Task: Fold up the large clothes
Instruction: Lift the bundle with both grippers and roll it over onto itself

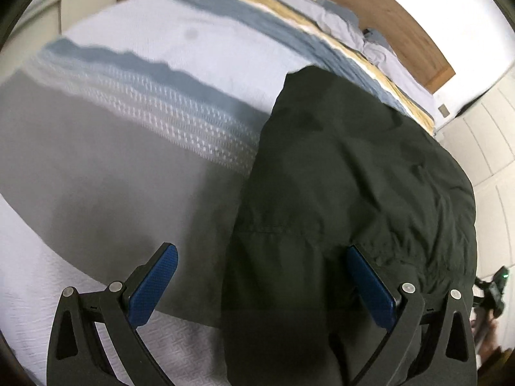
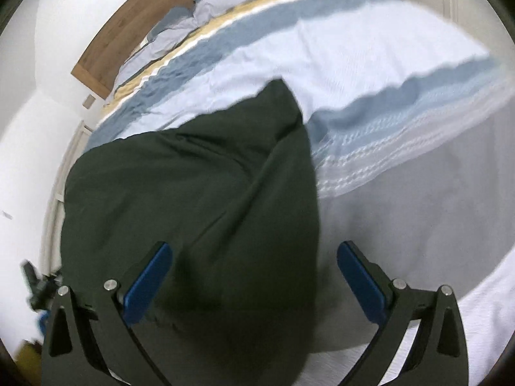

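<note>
Biggest thing under me is the bed (image 1: 167, 51), covered in a striped bedspread (image 2: 370, 51) with white, blue, grey and a thin yellow band, running up to a wooden headboard (image 1: 379, 9) with rumpled pale pillows (image 1: 347, 25) against it. Spread over the near part of the bed is the dark green garment (image 1: 354, 167), looks like a jacket, creased and bunched, with one corner reaching up toward the middle of the bedspread (image 2: 276, 96) and its bulk hanging toward the bed's edge by the white wall panels. My left gripper (image 1: 260, 276) is spread wide, blue pads apart, hovering over the garment's near edge with the right-side pad (image 1: 370, 286) over the fabric and nothing pinched. My right gripper (image 2: 254, 273) is also wide apart, straddling the garment's near end, not gripping it. Both views are a bit blurry.
</note>
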Tool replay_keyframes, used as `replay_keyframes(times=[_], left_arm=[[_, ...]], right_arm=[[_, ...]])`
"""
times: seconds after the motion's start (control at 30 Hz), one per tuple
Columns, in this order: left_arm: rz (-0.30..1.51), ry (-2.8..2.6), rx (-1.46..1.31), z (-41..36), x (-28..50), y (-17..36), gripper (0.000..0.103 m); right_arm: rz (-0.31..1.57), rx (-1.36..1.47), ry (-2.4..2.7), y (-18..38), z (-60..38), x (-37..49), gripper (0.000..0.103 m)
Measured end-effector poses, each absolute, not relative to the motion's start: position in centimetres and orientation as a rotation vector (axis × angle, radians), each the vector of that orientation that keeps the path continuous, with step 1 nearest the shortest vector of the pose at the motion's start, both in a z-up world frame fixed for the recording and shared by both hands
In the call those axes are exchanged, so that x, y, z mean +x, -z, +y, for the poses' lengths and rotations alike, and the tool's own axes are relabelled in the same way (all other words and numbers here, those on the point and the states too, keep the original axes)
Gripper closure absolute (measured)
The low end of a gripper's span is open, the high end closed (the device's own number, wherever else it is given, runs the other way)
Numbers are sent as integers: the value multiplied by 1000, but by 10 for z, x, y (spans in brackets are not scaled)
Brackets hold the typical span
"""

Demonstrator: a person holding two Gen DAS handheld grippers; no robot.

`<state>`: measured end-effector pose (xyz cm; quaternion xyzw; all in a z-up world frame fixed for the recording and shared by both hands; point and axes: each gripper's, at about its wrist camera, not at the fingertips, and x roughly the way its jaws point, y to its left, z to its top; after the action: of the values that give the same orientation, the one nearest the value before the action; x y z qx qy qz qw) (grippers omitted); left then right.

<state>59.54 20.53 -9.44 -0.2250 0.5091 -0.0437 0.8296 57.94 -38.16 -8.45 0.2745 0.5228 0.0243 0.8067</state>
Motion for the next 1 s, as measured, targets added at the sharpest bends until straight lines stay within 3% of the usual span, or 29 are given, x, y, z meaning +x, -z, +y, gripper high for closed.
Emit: replay_keyframes(times=[0.47, 0.87, 0.9, 0.93, 1.0], left_arm=[[1215, 272, -602, 200, 607, 159, 1], [1248, 429, -817, 170, 598, 161, 1], [1243, 434, -833, 170, 597, 162, 2], [1231, 436, -853, 170, 596, 162, 9], [1210, 446, -899, 170, 591, 161, 29]], right_arm=[[1222, 706, -197, 160, -379, 635, 0], [1183, 710, -253, 162, -373, 629, 0], [1183, 714, -268, 161, -369, 628, 1], [1182, 720, -283, 161, -367, 628, 8], [1183, 760, -328, 163, -364, 632, 27]])
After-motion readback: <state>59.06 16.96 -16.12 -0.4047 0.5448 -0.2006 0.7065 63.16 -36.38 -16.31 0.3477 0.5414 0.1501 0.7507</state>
